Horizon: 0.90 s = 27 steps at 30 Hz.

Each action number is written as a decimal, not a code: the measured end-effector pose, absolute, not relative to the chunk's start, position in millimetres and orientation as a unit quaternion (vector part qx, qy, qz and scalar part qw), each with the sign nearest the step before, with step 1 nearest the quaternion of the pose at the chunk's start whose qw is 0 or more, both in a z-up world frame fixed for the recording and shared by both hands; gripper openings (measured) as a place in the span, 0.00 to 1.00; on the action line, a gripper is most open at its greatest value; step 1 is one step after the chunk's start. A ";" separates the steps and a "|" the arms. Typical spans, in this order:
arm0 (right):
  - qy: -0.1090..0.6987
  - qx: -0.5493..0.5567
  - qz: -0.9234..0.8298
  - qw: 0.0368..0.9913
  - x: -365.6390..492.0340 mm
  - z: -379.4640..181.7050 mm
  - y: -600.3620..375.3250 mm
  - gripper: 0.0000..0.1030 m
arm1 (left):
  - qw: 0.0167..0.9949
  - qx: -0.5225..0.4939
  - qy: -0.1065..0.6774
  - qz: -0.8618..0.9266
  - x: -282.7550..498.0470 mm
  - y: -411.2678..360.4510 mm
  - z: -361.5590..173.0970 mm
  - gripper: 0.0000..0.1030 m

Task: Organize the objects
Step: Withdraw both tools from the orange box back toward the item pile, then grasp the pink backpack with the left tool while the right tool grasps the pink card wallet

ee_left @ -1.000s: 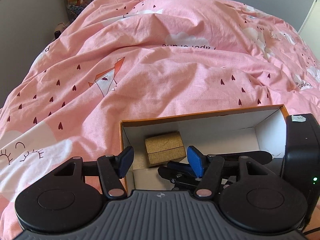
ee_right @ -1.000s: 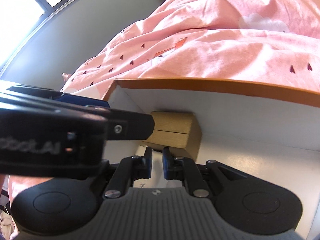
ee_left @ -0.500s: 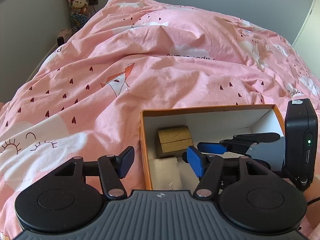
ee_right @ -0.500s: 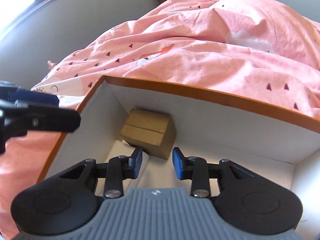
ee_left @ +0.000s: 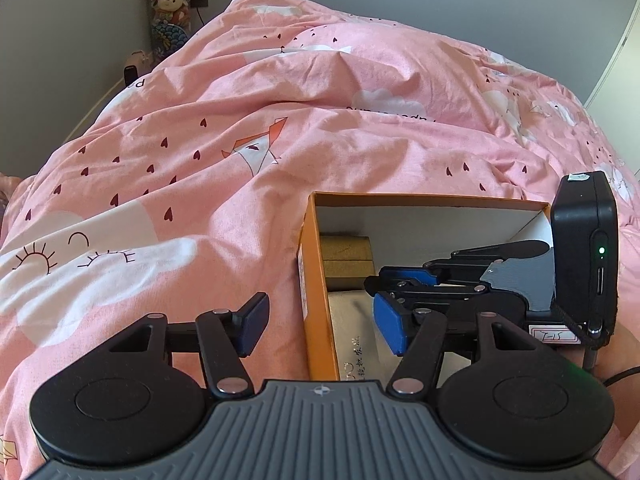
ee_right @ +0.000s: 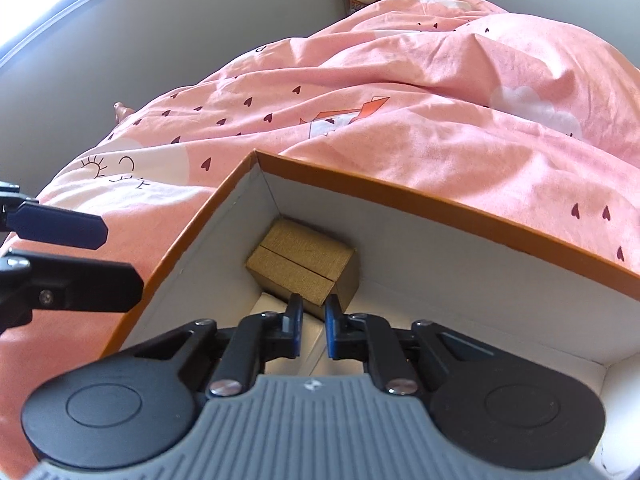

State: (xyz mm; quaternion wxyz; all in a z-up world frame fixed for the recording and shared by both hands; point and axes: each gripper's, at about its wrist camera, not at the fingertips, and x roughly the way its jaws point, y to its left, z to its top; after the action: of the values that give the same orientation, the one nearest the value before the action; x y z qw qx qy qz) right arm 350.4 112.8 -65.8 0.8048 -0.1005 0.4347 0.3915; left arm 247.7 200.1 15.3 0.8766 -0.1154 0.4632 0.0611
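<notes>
Left wrist view: a pink duvet [ee_left: 280, 128] is seen spread over the bed, with an orange box [ee_left: 314, 280] resting on it.

Inside the white-lined box a gold case [ee_right: 300, 270] is tucked into the far left corner, and a pale flat box [ee_left: 352, 332] is laid just in front of it. The left gripper [ee_left: 320, 324] is held spread wide astride the box's left wall, nothing between its pads. The right gripper [ee_right: 313, 330] is lowered into the box, its jaws just drawn nearly together on nothing, the tips just short of the gold case.
</notes>
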 end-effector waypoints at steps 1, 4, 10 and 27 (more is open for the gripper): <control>0.431 -0.101 0.391 0.807 346.9 -62.1 109.7 0.13 | 0.879 -0.117 0.458 0.059 242.3 197.7 17.9 0.68; 0.415 -0.099 0.390 0.816 331.3 -46.1 95.9 0.14 | 0.888 -0.121 0.440 0.050 223.5 188.8 26.9 0.67; 0.381 -0.066 0.392 0.835 282.4 -5.2 48.9 0.25 | 0.902 -0.133 0.410 0.023 172.4 165.2 43.1 0.67; 0.423 -0.057 0.351 0.833 128.3 -34.2 -50.5 0.46 | 0.855 -0.118 0.503 -0.050 62.7 101.3 -12.1 0.63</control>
State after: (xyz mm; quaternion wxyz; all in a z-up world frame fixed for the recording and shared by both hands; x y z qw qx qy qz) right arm 128.3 -50.5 -34.2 0.8332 -0.0572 0.4233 0.3512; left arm 62.7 101.3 -12.1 0.8546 -0.1180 0.5033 -0.0503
